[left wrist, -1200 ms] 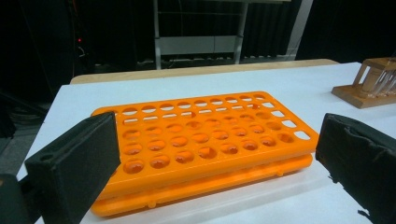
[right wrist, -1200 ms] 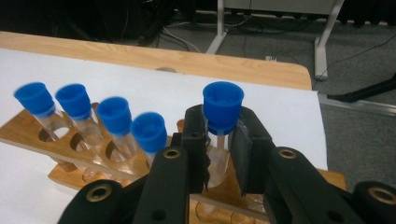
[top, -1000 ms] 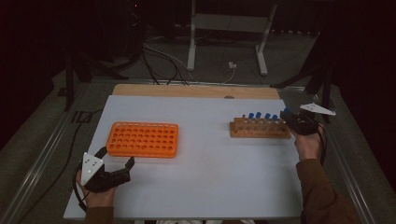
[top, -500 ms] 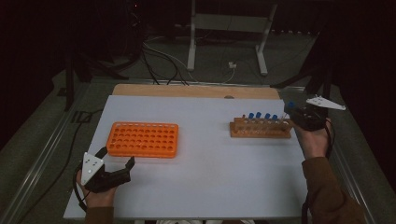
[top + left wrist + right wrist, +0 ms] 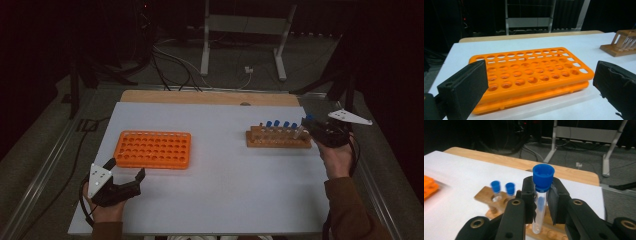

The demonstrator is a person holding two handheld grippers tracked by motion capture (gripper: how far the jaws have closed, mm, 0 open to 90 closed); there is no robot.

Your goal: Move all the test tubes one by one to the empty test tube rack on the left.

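My right gripper [image 5: 541,200] is shut on a clear test tube with a blue cap [image 5: 543,175], held upright. The tube's bottom hangs just over the near end of the wooden rack [image 5: 489,198]. In the high view the right gripper [image 5: 314,129] and the tube [image 5: 306,122] are at the right end of the wooden rack [image 5: 277,140], which holds several more blue-capped tubes [image 5: 276,125]. An empty orange rack [image 5: 152,149] lies at the left. My left gripper [image 5: 125,172] stands open just in front of the orange rack [image 5: 531,72], with nothing between its jaws.
The white board [image 5: 220,185] has free room between the two racks and along its front. A wooden table edge [image 5: 200,97] runs behind it. Cables [image 5: 175,60] and a metal stand [image 5: 242,25] lie on the floor beyond.
My right gripper, with the tube in it, rose a little at the wooden rack's right end and then sank slightly. The left gripper has not moved.
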